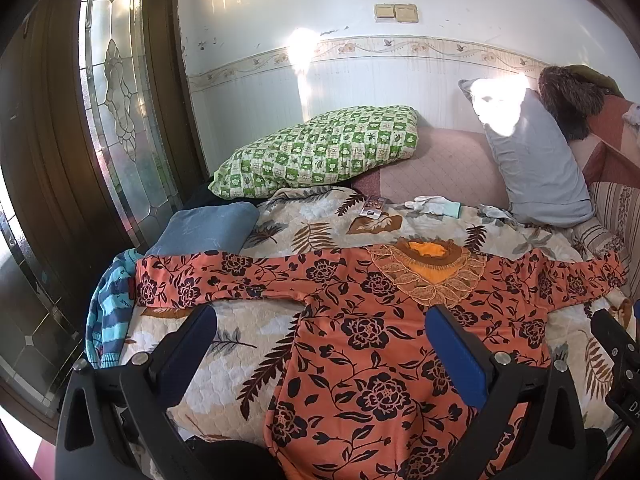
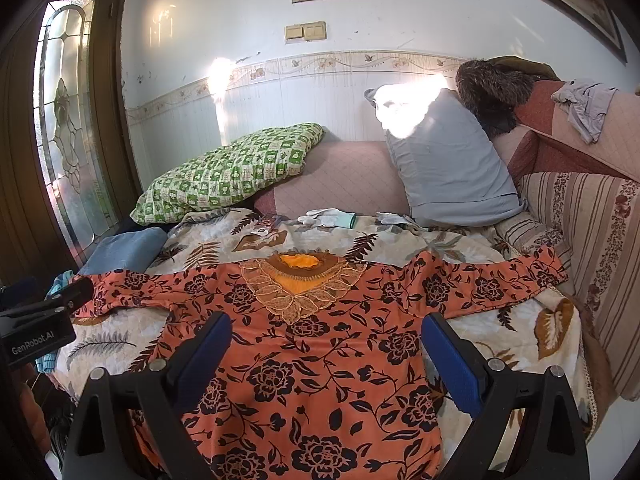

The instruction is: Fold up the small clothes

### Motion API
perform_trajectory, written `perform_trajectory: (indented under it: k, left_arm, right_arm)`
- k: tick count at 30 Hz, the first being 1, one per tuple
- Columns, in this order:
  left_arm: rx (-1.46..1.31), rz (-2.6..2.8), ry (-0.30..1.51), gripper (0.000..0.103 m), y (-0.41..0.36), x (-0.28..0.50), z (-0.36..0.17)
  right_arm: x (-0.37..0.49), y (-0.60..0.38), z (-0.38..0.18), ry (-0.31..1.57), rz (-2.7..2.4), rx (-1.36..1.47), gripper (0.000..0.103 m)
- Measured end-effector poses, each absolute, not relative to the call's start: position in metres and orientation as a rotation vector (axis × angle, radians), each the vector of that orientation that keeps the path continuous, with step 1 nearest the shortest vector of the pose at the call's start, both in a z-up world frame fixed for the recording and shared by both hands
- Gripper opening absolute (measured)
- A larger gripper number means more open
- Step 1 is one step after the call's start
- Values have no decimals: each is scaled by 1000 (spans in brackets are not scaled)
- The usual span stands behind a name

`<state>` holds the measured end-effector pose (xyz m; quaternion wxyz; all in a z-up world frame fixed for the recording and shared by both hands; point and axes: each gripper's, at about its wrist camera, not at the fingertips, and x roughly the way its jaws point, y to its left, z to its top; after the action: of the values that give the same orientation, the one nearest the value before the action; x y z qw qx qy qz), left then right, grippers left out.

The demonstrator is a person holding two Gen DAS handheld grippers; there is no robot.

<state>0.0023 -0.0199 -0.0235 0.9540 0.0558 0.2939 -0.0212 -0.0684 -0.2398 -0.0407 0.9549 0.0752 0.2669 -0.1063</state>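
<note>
— Blue-padded left tongs (image 1: pixel 320 320) sit closest to us, spread wide and gripping nothing, hovering over the orange long-sleeved top with black flowers (image 1: pixel 384 344).

— And our right tongs (image 2: pixel 326 326)?

— Released too, wide apart above the same top. We see it lying flat, front up, sleeves stretched out to both sides, on the leaf-patterned quilted bedspread (image 2: pixel 472 248).

— Beyond it?

— We spot a green checked pillow (image 1: pixel 320 148) and a grey pillow (image 2: pixel 452 168) against the wall.
</note>
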Motion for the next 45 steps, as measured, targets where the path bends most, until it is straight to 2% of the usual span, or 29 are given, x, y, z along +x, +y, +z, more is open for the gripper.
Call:
perform_trajectory:
  k: [12,19,23,31,38,39,41,43,45]
  left_arm:
    - [119,-39,599,103,-21,3,-25]
    - [156,-56,642,103,-32,38,-53]
    - [186,-80,697,103,-52,72,-78]
    - [209,-133,732,103,-118,134,-108]
    - [256,-178,746,103,-171,176,-139]
    - [264,-179,746,103,-173,179,-147]
    - [304,-192,761,103,-179,187,-163]
    - [358,-202,764,103,-179,193,-178]
    - [378,-176,761,103,-175,202,-187]
  right_arm:
    - [-63,-241,-43,555,-213,147,97]
    - [-57,-278,-56,586,-260,167,97]
    - [-59,-344,-75,613,-337,226,97]
    - [-60,-532,-136,668,-567,538,97]
    - [-31,-631,-162,625,-632,638,97]
    - [-24,-646,-169,626,-626,658,95]
    - [-12,-675,-184,624,-617,714,76]
    - [-3,-705,-202,629,-623,805,65]
    - [0,-730,-213,612,-653,862,60]
